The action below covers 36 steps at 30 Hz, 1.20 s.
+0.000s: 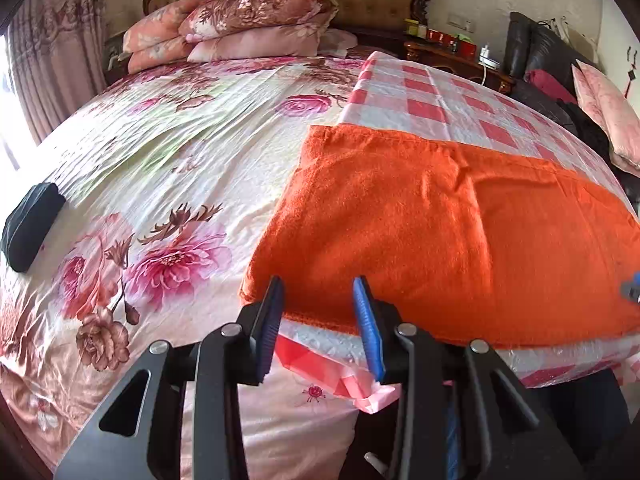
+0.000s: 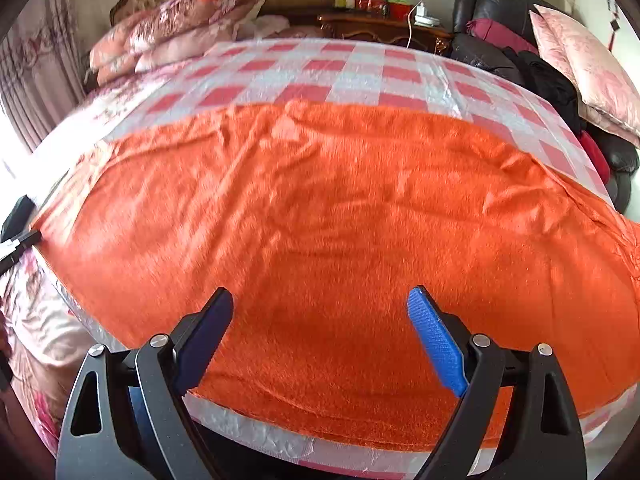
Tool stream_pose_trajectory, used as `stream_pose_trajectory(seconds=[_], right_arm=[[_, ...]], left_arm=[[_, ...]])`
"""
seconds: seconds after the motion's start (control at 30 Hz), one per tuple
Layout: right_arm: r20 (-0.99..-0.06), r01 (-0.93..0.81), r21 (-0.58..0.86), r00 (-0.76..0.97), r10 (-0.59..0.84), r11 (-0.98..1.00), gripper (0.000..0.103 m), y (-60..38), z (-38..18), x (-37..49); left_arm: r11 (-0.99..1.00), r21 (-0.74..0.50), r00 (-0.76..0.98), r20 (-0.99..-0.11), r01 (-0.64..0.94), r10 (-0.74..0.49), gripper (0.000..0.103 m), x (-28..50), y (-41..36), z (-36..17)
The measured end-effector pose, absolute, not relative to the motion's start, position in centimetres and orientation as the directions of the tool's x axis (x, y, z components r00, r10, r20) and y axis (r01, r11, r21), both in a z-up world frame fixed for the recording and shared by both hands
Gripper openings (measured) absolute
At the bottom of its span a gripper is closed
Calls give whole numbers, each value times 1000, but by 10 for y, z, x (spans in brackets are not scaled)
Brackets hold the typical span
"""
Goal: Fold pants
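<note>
Orange fleece pants (image 1: 440,232) (image 2: 320,200) lie flat and folded on a red-and-white checked plastic sheet (image 1: 432,96) (image 2: 352,84) spread over the bed. My left gripper (image 1: 318,294) is at the pants' near left corner. Its jaws stand a little apart, the orange hem shows between them, and the pads do not press on it. My right gripper (image 2: 320,296) hovers over the near middle of the pants, jaws wide apart with nothing gripped. Its tip shows at the right edge of the left wrist view (image 1: 632,288). The left gripper appears at the left edge of the right wrist view (image 2: 16,240).
The bed carries a floral cover (image 1: 168,152). A dark folded item (image 1: 32,224) lies at its left side and stacked pillows (image 1: 248,20) at the headboard. A cluttered nightstand (image 1: 452,52) and a black sofa with clothes (image 2: 520,40) stand at the right. The bed's front edge is just below the grippers.
</note>
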State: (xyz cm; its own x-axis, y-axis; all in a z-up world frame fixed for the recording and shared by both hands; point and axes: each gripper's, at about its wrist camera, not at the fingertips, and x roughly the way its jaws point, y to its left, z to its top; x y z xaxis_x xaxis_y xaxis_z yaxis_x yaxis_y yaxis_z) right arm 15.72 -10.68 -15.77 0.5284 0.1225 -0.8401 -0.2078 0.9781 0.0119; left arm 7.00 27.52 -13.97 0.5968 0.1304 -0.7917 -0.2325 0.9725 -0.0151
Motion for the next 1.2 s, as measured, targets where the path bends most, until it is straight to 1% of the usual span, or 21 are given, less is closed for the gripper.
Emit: stream_pose_trajectory(seconds=[0.13,0.17,0.2,0.23,0.33,0.4,0.47,0.57,0.67,0.7,0.77,0.87,0.97,1.03,1.13,1.2], right_arm=[[-852,-239,-15,512,113,971,87,-102,-164,154],[-854,-235,-6,508,117,972,87,-103,-164,154],[-854,-233,-1,506,121,972,87,-104,-164,153],[-852,-233,11,507,131,973,87,-106,-161,153],[-836,-215,8,535,125,976,87,-114,-155,151],[-849,-194,5,518,107,981,87,-121,-159,154],[-852,-169,35,511,118,985,87,-131,-162,154],[-845,-160,45,521,122,986,87,-135,-159,154],[-834,-149,51,537,124,988,87,-139,-155,154],[-832,-142,39,543,111,989,87,-141,-154,154],[-832,-121,28,548,91,992,87,-146,-153,155],[-836,-80,34,545,72,996,87,-158,-153,157],[-842,-38,25,537,42,999,87,-171,-156,159],[-850,-13,20,526,24,1000,87,-178,-158,161],[-858,-3,7,513,7,1000,87,-183,-161,162],[-860,-7,2,510,6,1000,88,-182,-161,162]], left_arm=[[961,-23,596,-789,-274,151,38,73,277,-135],[956,-18,595,-786,-293,168,39,73,276,-134],[950,-24,602,-779,-311,177,43,74,276,-131],[949,-34,607,-775,-315,174,45,75,276,-130],[941,-8,580,-789,-338,202,45,77,275,-133],[940,9,589,-777,-340,220,45,76,270,-129],[954,8,615,-763,-299,199,45,80,256,-122],[978,-72,630,-773,-197,70,45,96,218,-120],[990,-114,628,-777,-79,-39,45,110,162,-124],[992,-127,611,-787,-19,-89,45,118,133,-128],[990,-134,599,-789,49,-136,45,125,93,-131],[971,-140,575,-785,194,-228,45,134,26,-131],[954,-86,552,-799,288,-238,45,136,-18,-138],[952,-71,528,-819,297,-226,45,139,-29,-146],[952,-12,544,-819,305,-184,45,135,-35,-149],[959,-5,547,-821,284,-166,46,135,-30,-150]])
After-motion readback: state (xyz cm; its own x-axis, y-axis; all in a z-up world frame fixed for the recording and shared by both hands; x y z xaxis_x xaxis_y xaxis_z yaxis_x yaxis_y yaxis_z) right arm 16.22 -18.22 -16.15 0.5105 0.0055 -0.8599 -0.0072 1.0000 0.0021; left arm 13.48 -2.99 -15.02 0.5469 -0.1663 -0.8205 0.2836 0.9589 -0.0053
